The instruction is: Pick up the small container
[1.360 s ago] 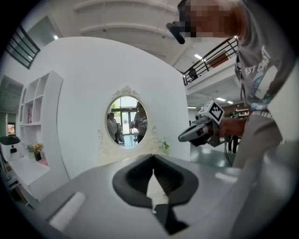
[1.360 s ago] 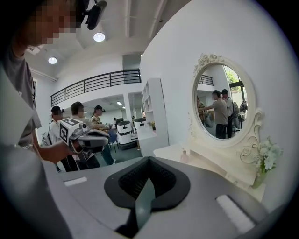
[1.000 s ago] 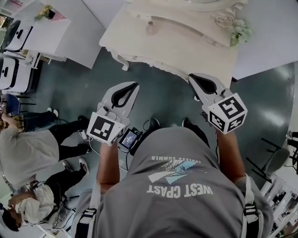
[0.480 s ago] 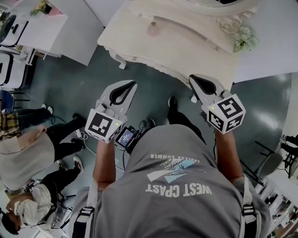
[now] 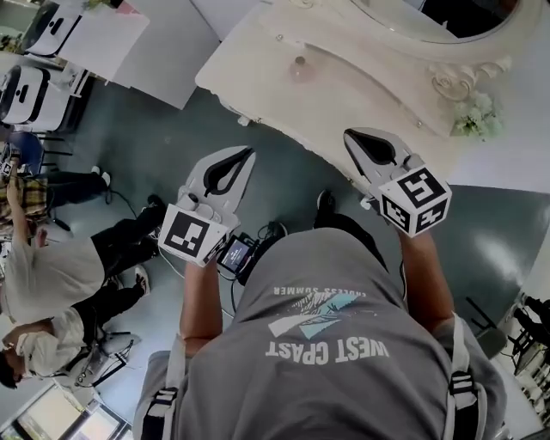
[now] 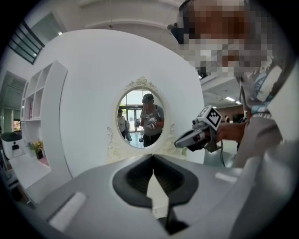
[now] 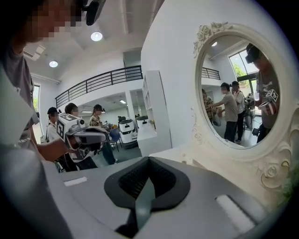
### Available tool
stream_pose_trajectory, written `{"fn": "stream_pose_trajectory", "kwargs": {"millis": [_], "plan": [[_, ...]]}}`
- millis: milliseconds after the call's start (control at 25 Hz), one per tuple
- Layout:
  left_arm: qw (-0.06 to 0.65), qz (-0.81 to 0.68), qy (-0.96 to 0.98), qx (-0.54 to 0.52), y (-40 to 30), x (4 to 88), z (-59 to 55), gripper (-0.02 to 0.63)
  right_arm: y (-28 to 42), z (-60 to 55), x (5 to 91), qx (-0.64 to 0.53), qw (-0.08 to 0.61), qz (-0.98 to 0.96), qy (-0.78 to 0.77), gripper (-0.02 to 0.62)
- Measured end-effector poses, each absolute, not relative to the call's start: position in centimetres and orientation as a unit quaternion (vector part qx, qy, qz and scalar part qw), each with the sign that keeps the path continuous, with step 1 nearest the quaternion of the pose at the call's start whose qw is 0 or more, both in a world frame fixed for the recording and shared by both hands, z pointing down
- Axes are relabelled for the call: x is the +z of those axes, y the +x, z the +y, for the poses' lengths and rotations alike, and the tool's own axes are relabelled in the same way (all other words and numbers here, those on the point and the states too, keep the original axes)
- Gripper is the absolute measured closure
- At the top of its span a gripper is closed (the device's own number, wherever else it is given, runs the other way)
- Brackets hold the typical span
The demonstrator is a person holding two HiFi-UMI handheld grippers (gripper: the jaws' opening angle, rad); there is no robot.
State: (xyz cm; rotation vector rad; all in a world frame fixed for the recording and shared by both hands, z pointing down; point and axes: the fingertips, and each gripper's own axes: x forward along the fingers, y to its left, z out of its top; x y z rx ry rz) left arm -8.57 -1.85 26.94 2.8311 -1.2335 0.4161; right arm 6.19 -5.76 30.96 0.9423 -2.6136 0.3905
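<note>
The small container (image 5: pixel 300 67), a little pinkish jar, stands on the cream dressing table (image 5: pixel 258 69) at the top of the head view. Both grippers hang over the grey floor, short of the table's front edge. My left gripper (image 5: pixel 250 152) points toward the table, well below and left of the jar, with its jaws shut and nothing in them (image 6: pixel 153 158). The right gripper (image 5: pixel 348 133) is just in front of the table edge, to the jar's lower right, also shut and empty (image 7: pixel 148 158). Neither gripper view shows the jar.
An oval mirror (image 5: pixel 430 17) in a carved frame and a flower sprig (image 5: pixel 477 120) sit at the table's back right. People (image 5: pixel 43 266) sit and stand at the left near white machines (image 5: pixel 26 94). A white panel (image 5: pixel 163 43) stands left of the table.
The table and jar have come closer and shifted right in the head view. Both grippers have edged toward the table, still shut and empty.
</note>
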Motion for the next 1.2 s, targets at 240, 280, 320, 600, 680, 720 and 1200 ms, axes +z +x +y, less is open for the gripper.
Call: {"fn": "stream_pose_trajectory", "kwargs": {"millis": [240,280,320,600,680,720,1200], "plan": [[0.017,-0.434,0.888,0.15,-8.5,27.6,-2.9,0.603,5.4,-8.0,32.3,0.137,0.175,-0.934,0.279,0.594],[0.021,-0.436,0.887,0.152,-8.8,27.9,-3.0,0.603,5.2,-8.2,32.5,0.139,0.176,-0.934,0.277,0.594],[0.024,-0.437,0.886,0.154,-9.1,28.2,-3.1,0.603,5.0,-8.4,32.7,0.141,0.177,-0.934,0.276,0.594],[0.053,-0.412,0.898,0.145,-12.5,30.6,-6.1,0.603,2.5,-10.2,32.9,0.148,0.19,-0.921,0.307,0.594],[0.05,-0.386,0.909,0.15,-12.2,31.1,-7.3,0.603,2.4,-10.5,32.8,0.157,0.183,-0.914,0.326,0.594],[0.047,-0.373,0.914,0.154,-12.0,31.3,-7.8,0.603,2.5,-10.5,32.8,0.162,0.181,-0.911,0.334,0.594],[0.037,-0.316,0.934,0.164,-11.5,34.3,-13.7,0.603,3.4,-11.2,35.2,0.194,0.198,-0.882,0.382,0.594]]}}
